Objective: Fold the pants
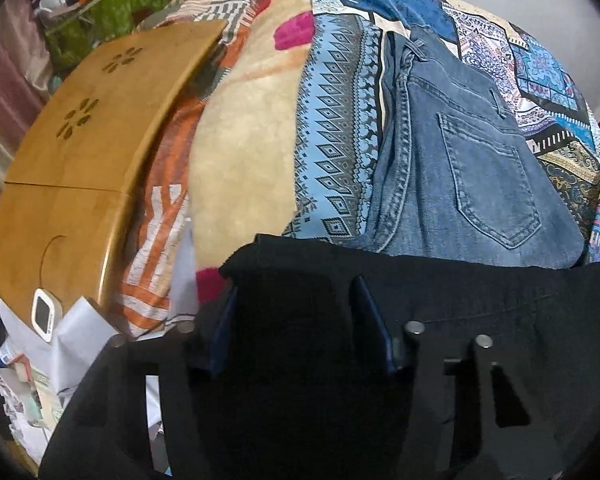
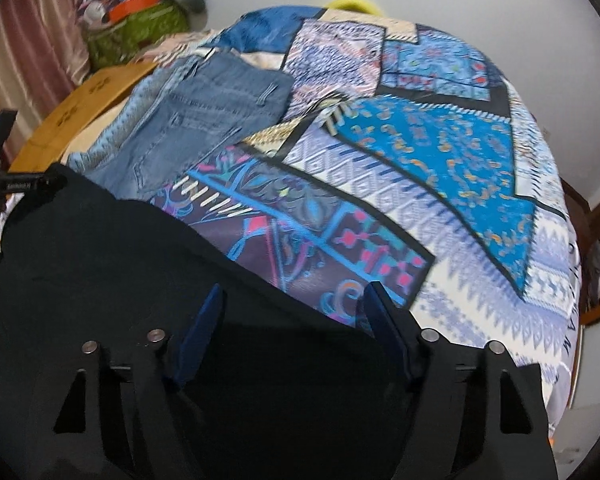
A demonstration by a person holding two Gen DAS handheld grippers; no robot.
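Both grippers' fingers stand spread over black pants: the left gripper (image 1: 296,320) and the right gripper (image 2: 292,320). The black pants (image 2: 100,248) lie near on the bed's patterned bedspread (image 2: 440,160). Farther lie folded jeans (image 1: 468,168); left, a wooden desk (image 1: 80,140).

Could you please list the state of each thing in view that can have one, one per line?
Black pants: spread flat on the bed, under both grippers, not gripped.
Blue jeans: folded, lying beyond the black pants.
Left gripper: fingers open over the black pants.
Right gripper: fingers open at the pants' edge.
Wooden lap table: resting on the bed, left side.
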